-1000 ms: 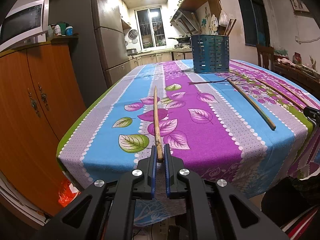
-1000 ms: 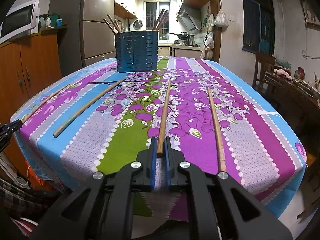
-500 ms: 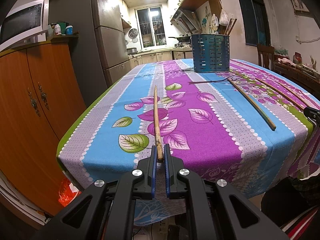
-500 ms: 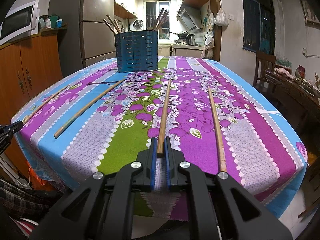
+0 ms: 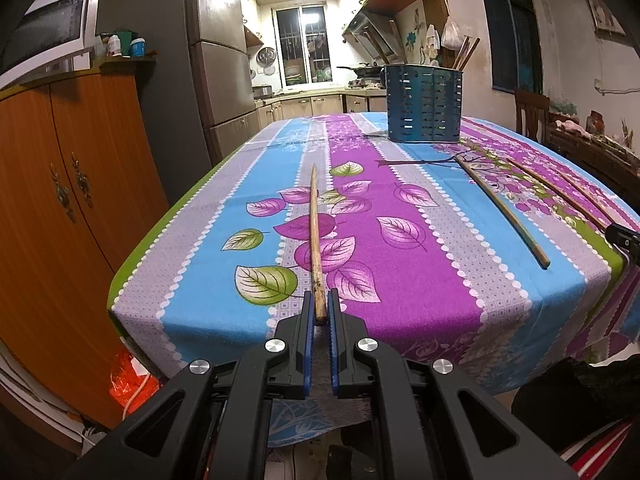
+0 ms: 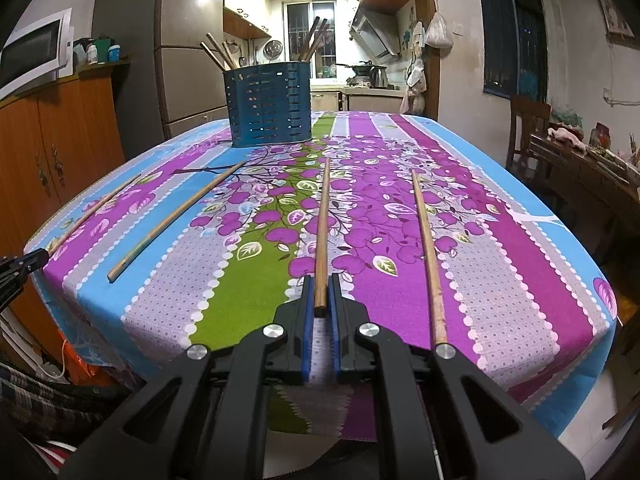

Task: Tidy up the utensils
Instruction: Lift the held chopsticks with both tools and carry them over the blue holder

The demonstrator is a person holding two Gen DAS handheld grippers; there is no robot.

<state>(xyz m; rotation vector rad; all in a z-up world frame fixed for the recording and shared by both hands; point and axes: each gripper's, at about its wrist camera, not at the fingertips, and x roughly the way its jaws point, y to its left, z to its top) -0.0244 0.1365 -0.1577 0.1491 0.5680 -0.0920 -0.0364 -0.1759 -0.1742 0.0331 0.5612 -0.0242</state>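
Long wooden chopsticks lie on a flowered tablecloth. My left gripper [image 5: 319,298] is shut on the near end of one chopstick [image 5: 315,236] that points away across the cloth. My right gripper [image 6: 320,286] is shut on the near end of another chopstick [image 6: 322,224]. A blue slotted utensil holder [image 5: 423,108] stands at the far end of the table with several chopsticks in it; it also shows in the right wrist view [image 6: 268,110].
Loose chopsticks lie beside the right gripper, one on its right [image 6: 427,248] and two on its left [image 6: 176,220] [image 6: 94,210]. An orange cabinet [image 5: 60,208] and a fridge [image 5: 216,68] stand left of the table. A chair [image 6: 528,128] stands at the right.
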